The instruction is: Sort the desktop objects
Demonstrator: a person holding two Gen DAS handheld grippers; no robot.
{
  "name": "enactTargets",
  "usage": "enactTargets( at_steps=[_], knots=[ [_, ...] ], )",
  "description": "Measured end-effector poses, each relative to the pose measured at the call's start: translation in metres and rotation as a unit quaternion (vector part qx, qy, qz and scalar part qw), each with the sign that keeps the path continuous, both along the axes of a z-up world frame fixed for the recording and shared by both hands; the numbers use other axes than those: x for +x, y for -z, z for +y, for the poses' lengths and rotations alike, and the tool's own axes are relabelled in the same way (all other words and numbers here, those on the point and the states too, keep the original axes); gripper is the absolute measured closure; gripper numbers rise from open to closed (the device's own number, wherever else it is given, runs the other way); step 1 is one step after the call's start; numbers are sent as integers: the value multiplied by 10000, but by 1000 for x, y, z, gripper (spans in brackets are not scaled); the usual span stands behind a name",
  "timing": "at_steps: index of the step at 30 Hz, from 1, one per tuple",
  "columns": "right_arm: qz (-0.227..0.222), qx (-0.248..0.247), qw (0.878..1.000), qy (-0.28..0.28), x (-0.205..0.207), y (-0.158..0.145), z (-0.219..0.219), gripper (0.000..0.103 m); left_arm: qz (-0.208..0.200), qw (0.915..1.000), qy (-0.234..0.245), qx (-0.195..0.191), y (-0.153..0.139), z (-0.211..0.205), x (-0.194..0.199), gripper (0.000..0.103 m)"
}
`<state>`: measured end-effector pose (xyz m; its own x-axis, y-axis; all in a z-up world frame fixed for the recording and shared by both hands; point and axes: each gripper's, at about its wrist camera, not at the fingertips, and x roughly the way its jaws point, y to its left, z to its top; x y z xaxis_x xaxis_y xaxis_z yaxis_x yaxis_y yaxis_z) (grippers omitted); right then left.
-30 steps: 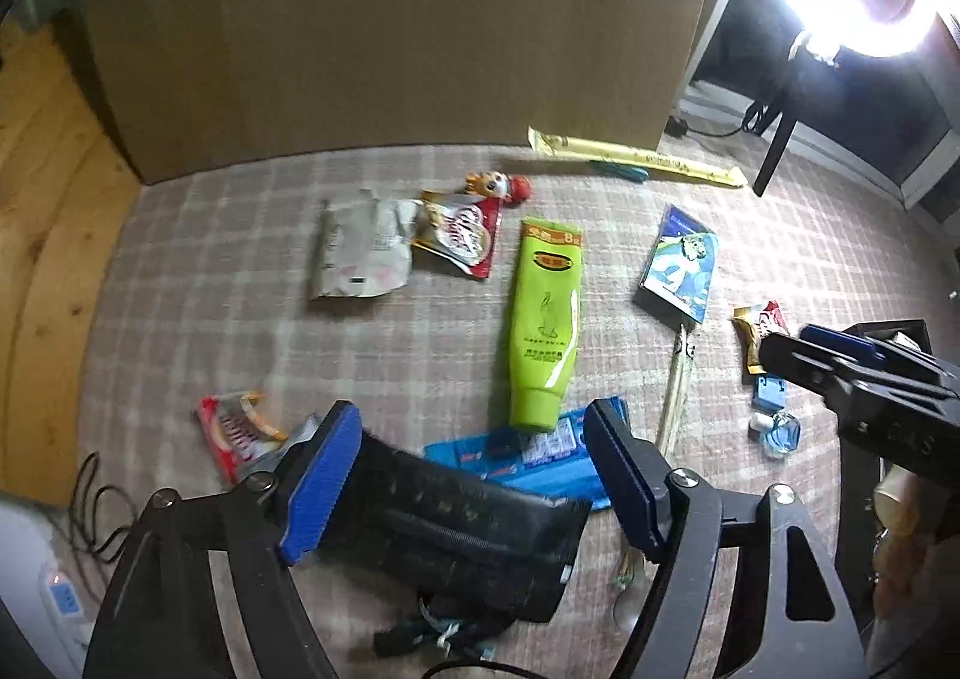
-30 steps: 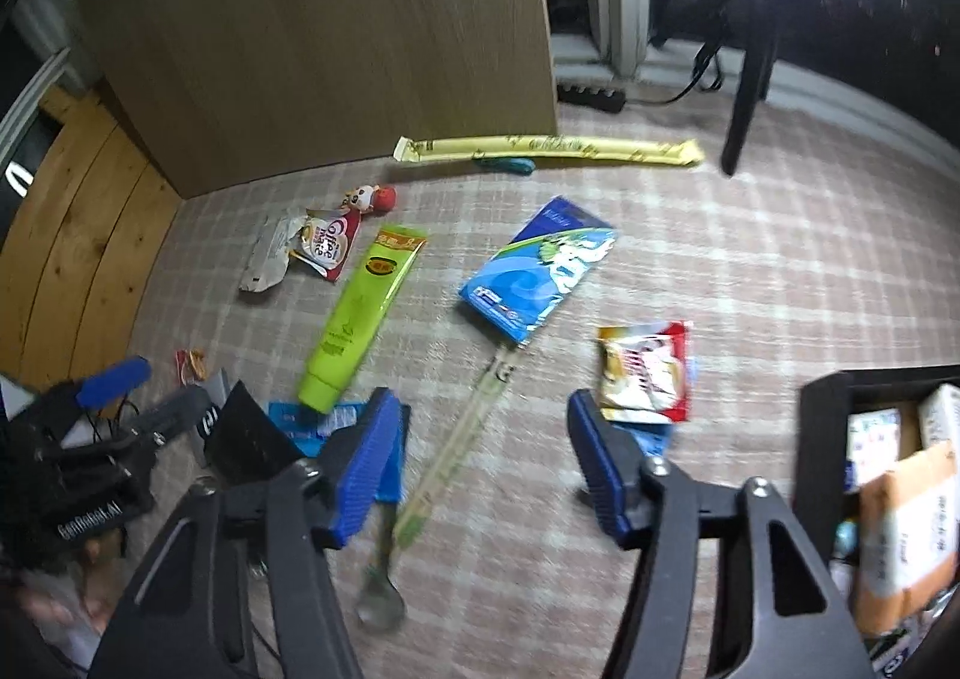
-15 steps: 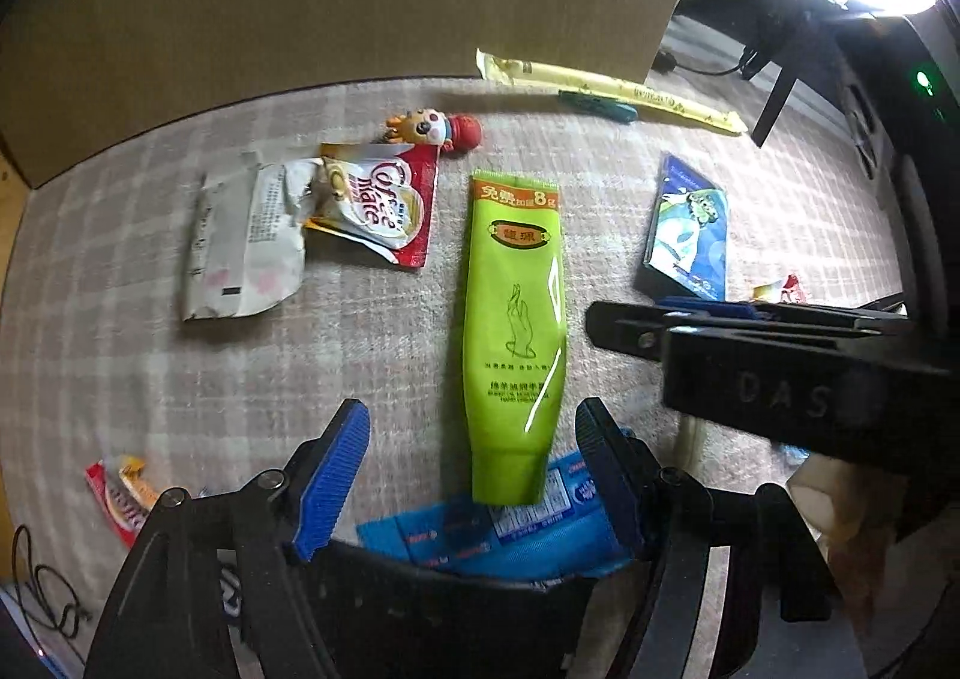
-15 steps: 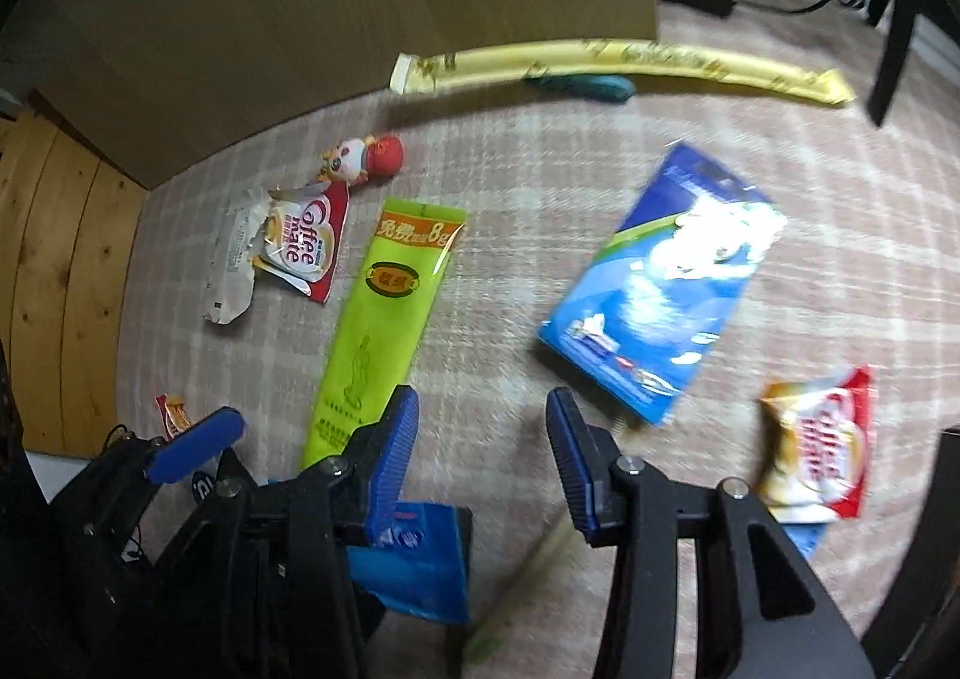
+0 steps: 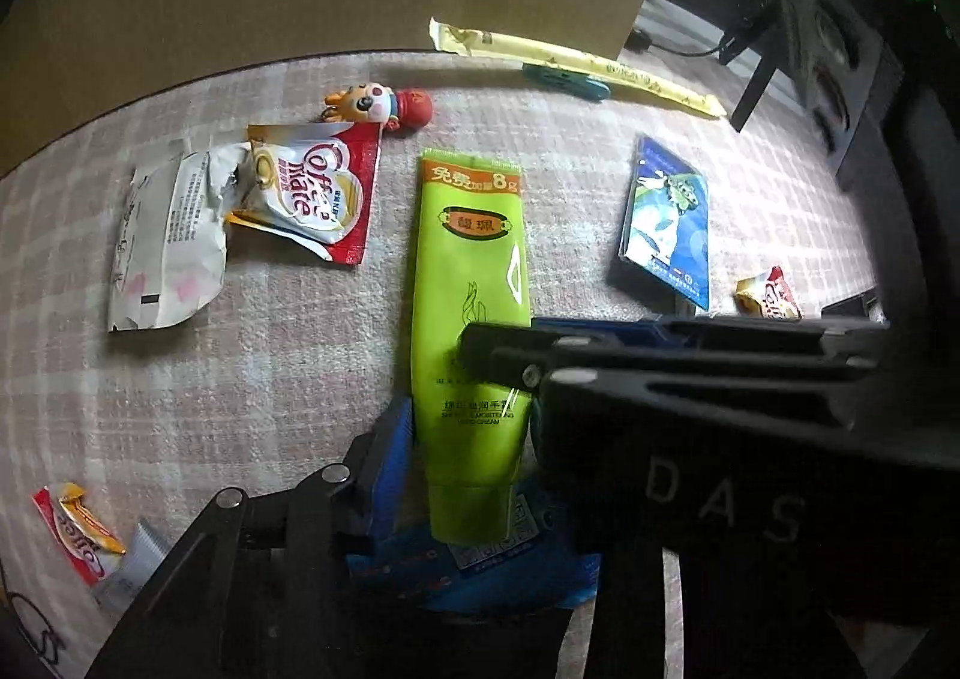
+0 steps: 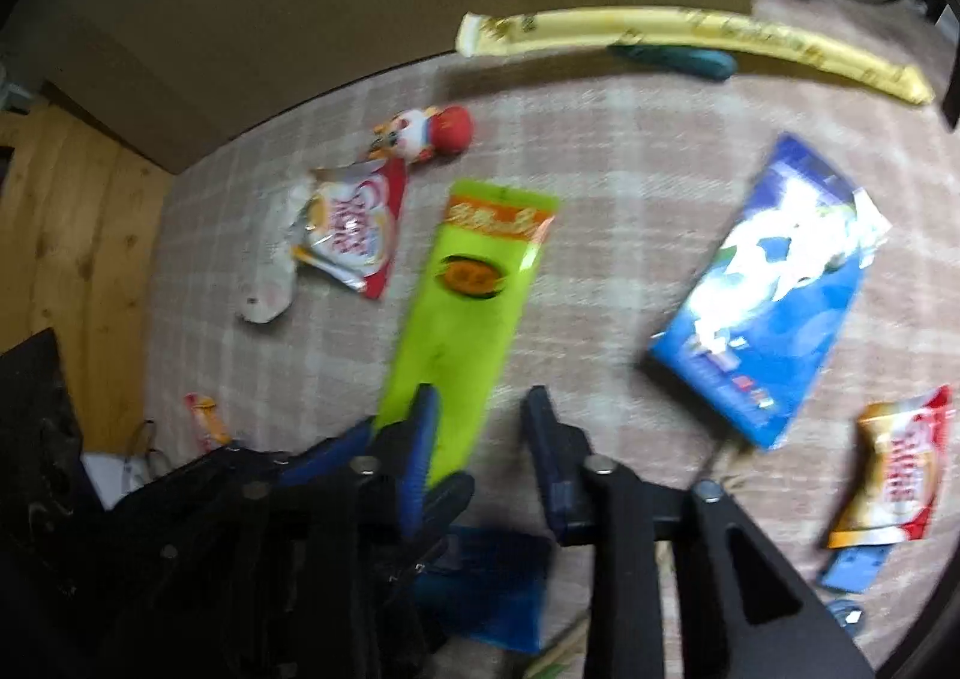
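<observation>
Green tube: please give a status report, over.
Left gripper straddles tube, grip unclear. Right gripper open, above the tube. Blue pack under its cap end.

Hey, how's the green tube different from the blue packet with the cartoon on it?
The green tube is long, narrow and plain lime with an orange top band; the blue packet is shorter, broader and printed with a cartoon. The tube lies between the left tongs; the packet lies apart, to the right. Both lie flat on the checked cloth.
</observation>
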<state>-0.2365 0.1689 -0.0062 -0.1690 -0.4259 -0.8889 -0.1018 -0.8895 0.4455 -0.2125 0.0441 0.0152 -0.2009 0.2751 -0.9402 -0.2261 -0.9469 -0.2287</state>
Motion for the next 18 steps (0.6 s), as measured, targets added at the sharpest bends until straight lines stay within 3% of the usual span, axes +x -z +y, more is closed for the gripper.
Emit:
enactTargets(
  at_steps=[8,14,18],
  knots=[
    [65,-264,9994,195,17,-7,7,81,1,9996,-146,240,-14,-7,11,66],
    [246,-310,9987,319,40,-30,24,81,207,9995,95,239,-38,15,25,66],
    [463,-239,9977,433,60,-51,57,81,399,9983,361,229,-58,35,37,66]
  ],
)
